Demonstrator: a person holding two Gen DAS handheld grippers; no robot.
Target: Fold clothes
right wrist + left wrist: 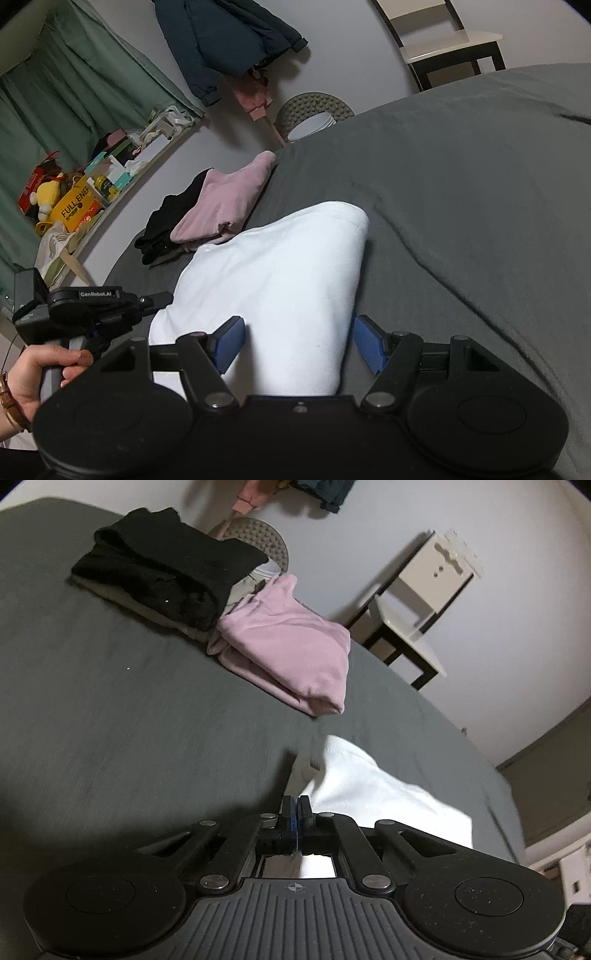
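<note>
A white garment [280,280] lies bunched on the grey bed sheet [461,192]. My right gripper [300,343] is open, and its blue pads [231,341] stand on either side of the garment's near end. In the left wrist view my left gripper [294,806] is shut, with the white garment [369,786] running out ahead and to the right of its tips. The right wrist view shows that left gripper [162,297] at the garment's left edge, held by a person's hand [44,369].
A folded pink garment [288,646] and a folded black one [166,576] lie at the bed's far edge. Beyond stand a chair [413,602], a round stool [314,107], a cluttered shelf [92,184] and a hanging dark jacket [229,37].
</note>
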